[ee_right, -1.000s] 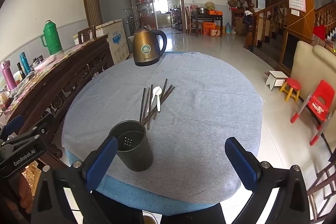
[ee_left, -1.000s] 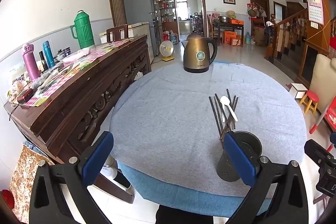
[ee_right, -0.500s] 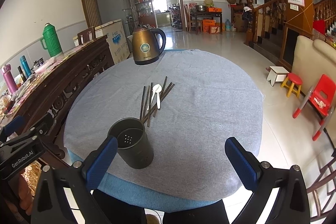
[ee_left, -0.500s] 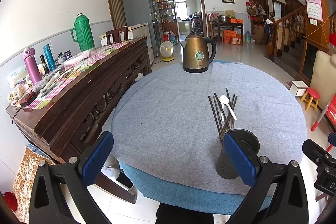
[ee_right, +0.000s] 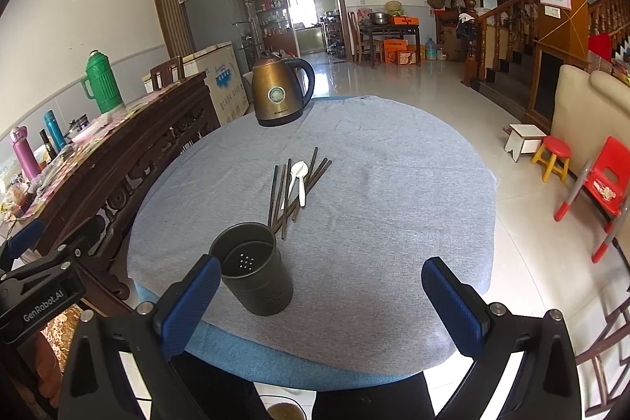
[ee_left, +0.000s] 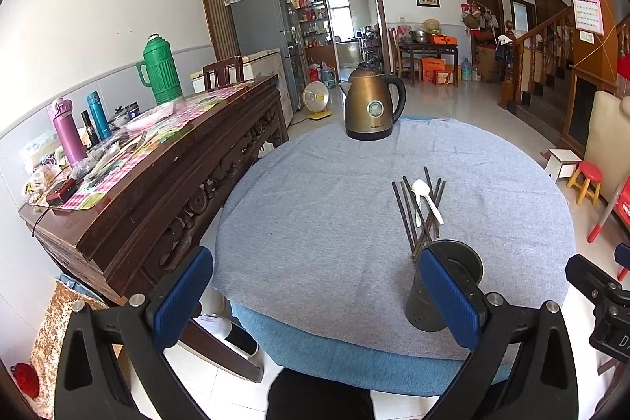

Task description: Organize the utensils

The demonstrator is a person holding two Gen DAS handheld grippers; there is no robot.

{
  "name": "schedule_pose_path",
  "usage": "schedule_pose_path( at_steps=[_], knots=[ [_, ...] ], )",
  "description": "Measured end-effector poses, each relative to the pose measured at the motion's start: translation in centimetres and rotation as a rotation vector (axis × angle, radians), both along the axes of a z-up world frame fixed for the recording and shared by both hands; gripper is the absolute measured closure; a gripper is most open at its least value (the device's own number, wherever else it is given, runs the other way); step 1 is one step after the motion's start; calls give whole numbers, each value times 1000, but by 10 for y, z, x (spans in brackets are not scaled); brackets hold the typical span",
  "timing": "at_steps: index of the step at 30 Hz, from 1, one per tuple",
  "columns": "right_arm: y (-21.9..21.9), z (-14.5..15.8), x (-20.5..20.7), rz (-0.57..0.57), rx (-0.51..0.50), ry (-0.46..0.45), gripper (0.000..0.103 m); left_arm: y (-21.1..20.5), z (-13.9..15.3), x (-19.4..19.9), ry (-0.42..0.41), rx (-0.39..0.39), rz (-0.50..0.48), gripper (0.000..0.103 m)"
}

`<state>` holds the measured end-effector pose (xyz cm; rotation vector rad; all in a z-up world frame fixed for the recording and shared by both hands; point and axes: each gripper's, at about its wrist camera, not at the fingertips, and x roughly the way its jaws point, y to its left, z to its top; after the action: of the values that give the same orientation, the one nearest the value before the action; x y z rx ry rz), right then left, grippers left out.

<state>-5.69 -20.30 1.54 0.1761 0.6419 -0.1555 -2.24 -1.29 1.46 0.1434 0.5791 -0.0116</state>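
Observation:
Several dark chopsticks (ee_right: 293, 189) and a white spoon (ee_right: 300, 176) lie in a loose pile on the round grey-clothed table (ee_right: 393, 184). A dark cylindrical utensil holder (ee_right: 254, 272) stands upright and empty near the table's front edge, just in front of the pile. My right gripper (ee_right: 321, 302) is open and empty above the front edge, the holder by its left finger. My left gripper (ee_left: 315, 296) is open and empty; the holder (ee_left: 445, 286) shows behind its right finger, with the chopsticks (ee_left: 417, 211) and spoon (ee_left: 427, 197) beyond.
A bronze electric kettle (ee_right: 281, 93) stands at the table's far side. A dark wooden sideboard (ee_left: 157, 160) with flasks and clutter runs along the left. Small stools and a red chair (ee_right: 606, 180) stand on the floor to the right.
Both grippers have drawn back a little and risen slightly, so the table looks a bit smaller and lower. Nothing on the table has moved.

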Motion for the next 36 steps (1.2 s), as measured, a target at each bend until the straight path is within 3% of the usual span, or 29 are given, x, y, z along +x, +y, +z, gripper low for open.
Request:
schedule_pose_path(
  at_steps=[7,11,15,17,19,21,25,27,31,36],
  knots=[
    [-7,2,8,3,34,-2,0,1,-4,11,25,5,-11,0],
    [-7,-5,37,-2,-47,50,0,14,-14,49,146,-56,-33,0],
    [-12,-28,74,-7,-111,108,0,26,-30,89,120,-97,-13,0],
    [-23,-40,89,-2,-46,121,0,30,-41,104,84,-111,-3,0],
    [-37,-50,101,-17,11,132,0,35,-56,118,152,-88,2,0],
    [-53,-59,108,-37,93,130,0,39,-66,128,146,-84,1,0],
    [-76,-64,129,-89,118,108,1,48,-73,151,148,-87,20,0],
    [-83,-65,150,-68,155,100,6,53,-70,161,139,-90,30,0],
    [-86,-67,208,27,134,92,15,57,-56,185,103,-99,41,0],
    [-76,-96,294,176,227,227,43,48,-48,223,134,-151,21,9]
  ],
)
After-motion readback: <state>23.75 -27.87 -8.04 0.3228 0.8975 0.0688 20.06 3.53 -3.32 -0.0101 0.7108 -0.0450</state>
